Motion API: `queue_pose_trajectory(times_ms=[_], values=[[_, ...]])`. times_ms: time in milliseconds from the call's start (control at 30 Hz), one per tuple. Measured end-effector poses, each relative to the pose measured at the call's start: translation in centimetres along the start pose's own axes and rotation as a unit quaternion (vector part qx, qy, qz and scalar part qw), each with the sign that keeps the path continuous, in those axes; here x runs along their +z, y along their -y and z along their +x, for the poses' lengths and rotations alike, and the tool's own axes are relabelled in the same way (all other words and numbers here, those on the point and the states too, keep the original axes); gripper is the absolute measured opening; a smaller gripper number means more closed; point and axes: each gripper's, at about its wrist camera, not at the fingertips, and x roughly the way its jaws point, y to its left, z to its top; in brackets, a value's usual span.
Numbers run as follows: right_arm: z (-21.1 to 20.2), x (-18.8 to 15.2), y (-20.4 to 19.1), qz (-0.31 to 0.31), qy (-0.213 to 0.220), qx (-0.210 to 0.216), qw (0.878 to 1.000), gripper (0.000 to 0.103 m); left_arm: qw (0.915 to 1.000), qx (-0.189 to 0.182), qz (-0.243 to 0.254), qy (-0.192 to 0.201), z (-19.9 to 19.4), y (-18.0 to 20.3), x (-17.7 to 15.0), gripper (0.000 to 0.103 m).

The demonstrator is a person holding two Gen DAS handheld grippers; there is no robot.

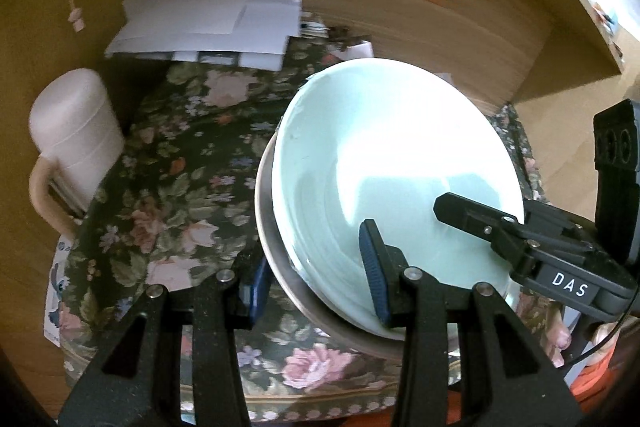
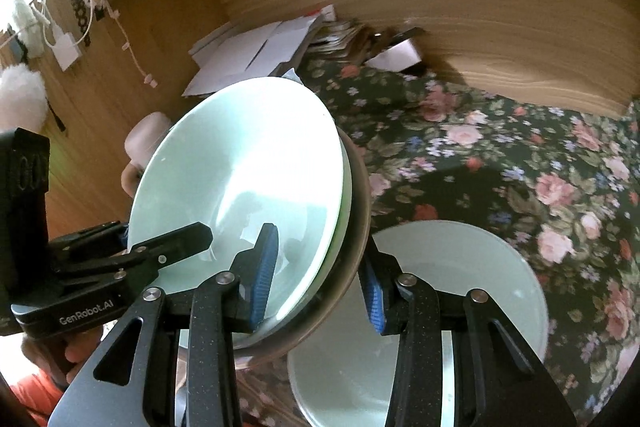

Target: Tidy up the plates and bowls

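Observation:
A stack of dishes hangs tilted above the floral tablecloth point(image 1: 168, 187): a pale green plate point(image 1: 384, 163) point(image 2: 248, 171) on top, a second green rim under it, and a grey metal bowl point(image 1: 272, 251) point(image 2: 356, 203) at the bottom. My left gripper point(image 1: 316, 283) is shut on the stack's near rim, one blue pad on the plate's face and the other under the bowl. My right gripper point(image 2: 320, 279) is shut on the opposite rim the same way. Each gripper shows in the other's view, the right gripper point(image 1: 520, 239) and the left gripper point(image 2: 132, 259). Another pale green plate point(image 2: 460, 267) lies on the cloth below.
A white lidded jug point(image 1: 76, 131) with a handle stands at the table's left edge. Loose white papers point(image 1: 208, 23) point(image 2: 256, 51) lie at the back against a wooden wall point(image 2: 500, 23) with coloured notes. A cord point(image 2: 132, 55) hangs on the left panel.

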Motion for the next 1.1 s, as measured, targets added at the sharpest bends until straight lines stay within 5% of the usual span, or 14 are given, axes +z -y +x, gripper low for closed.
queue_pose_trajectory(times_ms=[500,1100], values=[[-4.0,-2.0,4.1,0.036,0.026,-0.040,0.998,0.036,0.9979,-0.041,0.048,-0.012,1.4,5.8,-0.1,0.041],[-2.8,-4.1,8.3,0.081,-0.008,-0.048,0.995,0.036,0.9949,-0.049,0.063,-0.062,6.0,8.9,-1.1,0.041]])
